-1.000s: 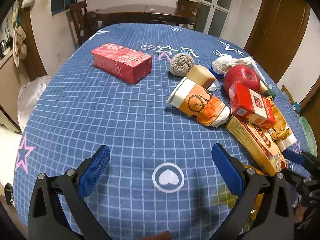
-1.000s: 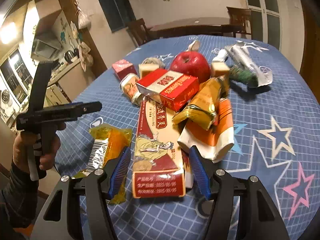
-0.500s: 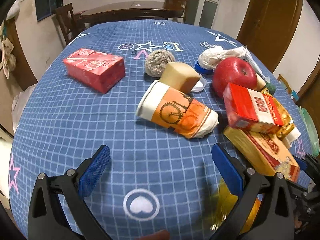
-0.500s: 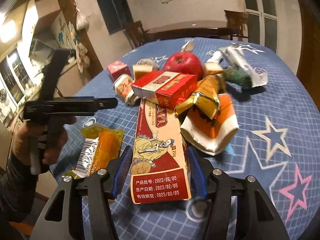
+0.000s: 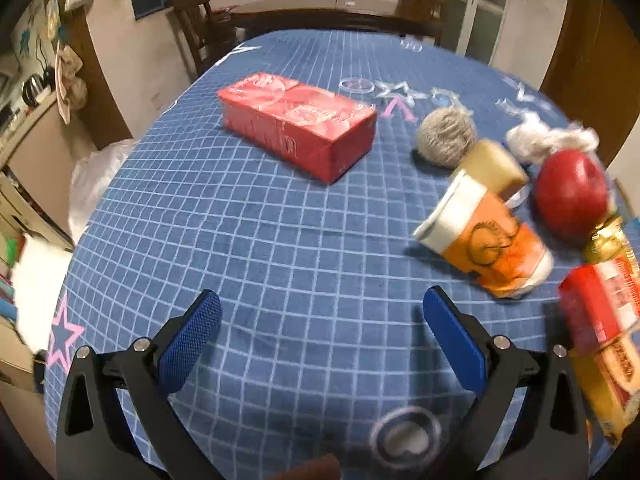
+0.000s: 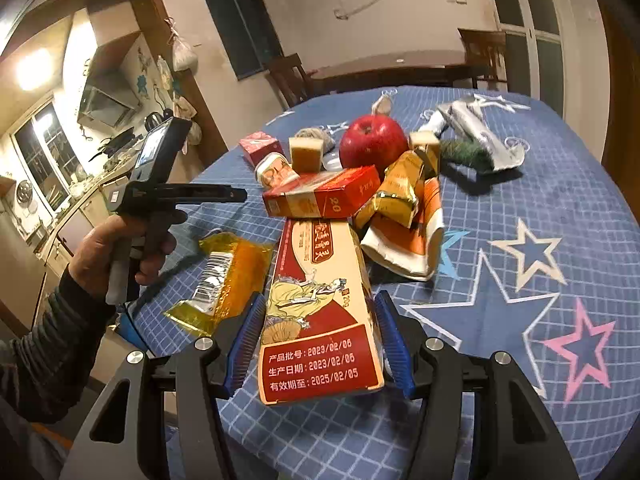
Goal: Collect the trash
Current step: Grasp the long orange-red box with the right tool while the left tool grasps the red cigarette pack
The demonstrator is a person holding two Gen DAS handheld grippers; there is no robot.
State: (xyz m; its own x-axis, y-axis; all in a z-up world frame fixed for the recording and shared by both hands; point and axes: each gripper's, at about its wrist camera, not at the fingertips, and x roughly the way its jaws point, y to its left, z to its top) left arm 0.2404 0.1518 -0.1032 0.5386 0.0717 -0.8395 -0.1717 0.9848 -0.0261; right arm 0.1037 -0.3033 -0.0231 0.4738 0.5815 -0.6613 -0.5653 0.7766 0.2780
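My right gripper (image 6: pixel 320 336) is shut on the near end of a long yellow and red carton (image 6: pixel 320 300) that lies on the blue tablecloth. A red cigarette box (image 6: pixel 320 198) rests on the carton's far end. My left gripper (image 5: pixel 320 332) is open and empty above bare cloth. In the left wrist view a red box (image 5: pixel 296 130) lies ahead of it to the left and an orange paper cup (image 5: pixel 488 240) lies on its side to the right. A yellow wrapper (image 6: pixel 224 280) lies left of the carton.
A red apple (image 6: pixel 374 140), gold packets (image 6: pixel 400 196), a crushed orange cup (image 6: pixel 408 248), a tan block (image 6: pixel 306 154), a fibre ball (image 5: pixel 446 140) and silver foil (image 6: pixel 476 132) lie in the pile. Wooden chairs (image 5: pixel 196 36) and a dark table (image 5: pixel 328 10) stand behind.
My right gripper has moved in along the long carton and shut on its end. My left gripper has swung left, away from the pile, and stays open.
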